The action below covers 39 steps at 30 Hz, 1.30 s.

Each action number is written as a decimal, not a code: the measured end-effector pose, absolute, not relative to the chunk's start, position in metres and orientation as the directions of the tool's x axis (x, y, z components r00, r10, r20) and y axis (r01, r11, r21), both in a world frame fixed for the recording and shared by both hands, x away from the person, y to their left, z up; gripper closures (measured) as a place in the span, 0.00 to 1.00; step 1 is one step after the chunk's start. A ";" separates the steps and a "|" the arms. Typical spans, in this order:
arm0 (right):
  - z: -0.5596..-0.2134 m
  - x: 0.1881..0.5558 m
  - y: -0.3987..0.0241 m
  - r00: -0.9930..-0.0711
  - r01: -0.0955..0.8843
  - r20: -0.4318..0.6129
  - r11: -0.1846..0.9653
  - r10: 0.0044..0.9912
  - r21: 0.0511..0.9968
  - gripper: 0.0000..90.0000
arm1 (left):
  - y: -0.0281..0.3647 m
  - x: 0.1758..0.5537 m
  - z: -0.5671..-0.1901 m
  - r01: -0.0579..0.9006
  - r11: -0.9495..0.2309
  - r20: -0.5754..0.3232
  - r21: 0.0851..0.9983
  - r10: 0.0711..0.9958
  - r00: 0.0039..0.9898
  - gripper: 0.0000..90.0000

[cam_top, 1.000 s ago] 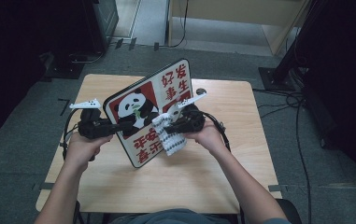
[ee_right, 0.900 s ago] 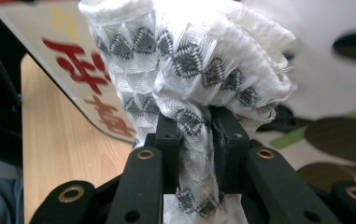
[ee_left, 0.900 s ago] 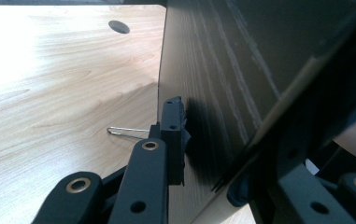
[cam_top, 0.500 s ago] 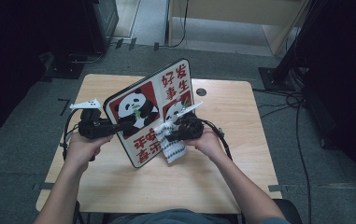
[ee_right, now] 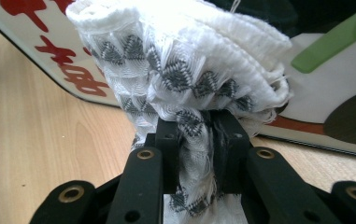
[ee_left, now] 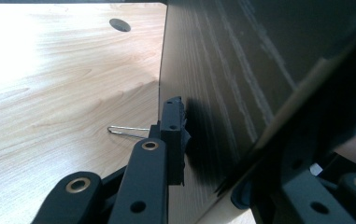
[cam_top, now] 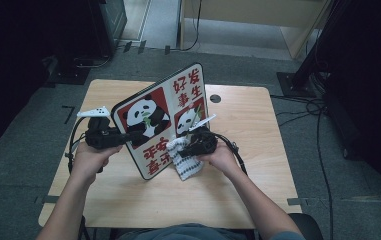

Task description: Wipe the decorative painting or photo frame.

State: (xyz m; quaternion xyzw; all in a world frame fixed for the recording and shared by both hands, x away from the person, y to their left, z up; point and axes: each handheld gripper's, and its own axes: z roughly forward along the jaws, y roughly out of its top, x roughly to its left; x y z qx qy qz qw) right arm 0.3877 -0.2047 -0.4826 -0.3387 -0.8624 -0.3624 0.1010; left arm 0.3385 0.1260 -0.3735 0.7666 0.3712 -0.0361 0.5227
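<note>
Two grippers work one panda board [cam_top: 163,120], which stands tilted on edge on the table [cam_top: 258,195], its long axis rising toward the far side. The left gripper [ee_left: 173,135] is clamped on the board's left edge. The right gripper [ee_right: 199,144] pinches a white cloth [ee_right: 185,60] tight against the board's printed face.

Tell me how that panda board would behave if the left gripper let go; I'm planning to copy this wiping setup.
The panda board looks stiff and flat. It stands tilted on one edge, so it would probably tip over. The cloth against it is floppy and offers little support.
</note>
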 end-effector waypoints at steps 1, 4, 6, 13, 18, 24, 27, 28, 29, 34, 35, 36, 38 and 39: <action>-0.482 0.388 -0.205 -0.751 0.657 0.426 0.508 0.505 0.557 0.84 | 0.126 0.339 -0.374 0.610 -0.176 -0.447 0.773 0.532 0.720 0.83; -0.480 0.388 -0.205 -0.767 0.638 0.414 0.522 0.490 0.566 0.85 | 0.127 0.341 -0.374 0.614 -0.171 -0.455 0.770 0.528 0.717 0.83; -0.476 0.387 -0.207 -0.764 0.642 0.420 0.517 0.489 0.566 0.86 | 0.127 0.341 -0.374 0.615 -0.167 -0.457 0.771 0.528 0.716 0.83; -0.452 0.385 -0.214 -0.768 0.633 0.416 0.480 0.486 0.608 0.87 | 0.127 0.341 -0.374 0.616 -0.164 -0.459 0.771 0.528 0.715 0.83; -0.429 0.381 -0.216 -0.786 0.606 0.394 0.467 0.477 0.644 0.87 | 0.127 0.340 -0.374 0.619 -0.161 -0.461 0.769 0.531 0.711 0.83; -0.395 0.380 -0.214 -0.810 0.565 0.354 0.461 0.467 0.684 0.87 | 0.127 0.339 -0.373 0.614 -0.165 -0.455 0.771 0.532 0.714 0.83; -0.376 0.382 -0.210 -0.817 0.552 0.347 0.450 0.460 0.702 0.87 | 0.127 0.338 -0.374 0.614 -0.162 -0.455 0.773 0.533 0.713 0.82; -0.369 0.383 -0.209 -0.822 0.543 0.340 0.449 0.456 0.709 0.87 | 0.127 0.338 -0.374 0.614 -0.162 -0.456 0.773 0.532 0.714 0.82; -0.363 0.384 -0.207 -0.827 0.534 0.333 0.447 0.452 0.718 0.87 | 0.128 0.338 -0.374 0.614 -0.160 -0.457 0.773 0.531 0.713 0.82; -0.330 0.390 -0.193 -0.850 0.493 0.305 0.444 0.430 0.748 0.87 | 0.128 0.338 -0.374 0.615 -0.154 -0.460 0.773 0.531 0.712 0.82; -0.323 0.391 -0.190 -0.853 0.488 0.300 0.444 0.428 0.752 0.87 | 0.128 0.339 -0.374 0.614 -0.154 -0.460 0.774 0.530 0.712 0.82; -0.317 0.392 -0.187 -0.856 0.481 0.293 0.445 0.427 0.756 0.87 | 0.129 0.339 -0.374 0.614 -0.153 -0.460 0.774 0.530 0.712 0.82; -0.305 0.394 -0.181 -0.864 0.465 0.277 0.454 0.421 0.760 0.87 | 0.130 0.339 -0.374 0.612 -0.151 -0.461 0.776 0.527 0.714 0.82; -0.299 0.395 -0.179 -0.871 0.450 0.264 0.456 0.414 0.768 0.87 | 0.130 0.339 -0.374 0.611 -0.144 -0.463 0.778 0.527 0.713 0.82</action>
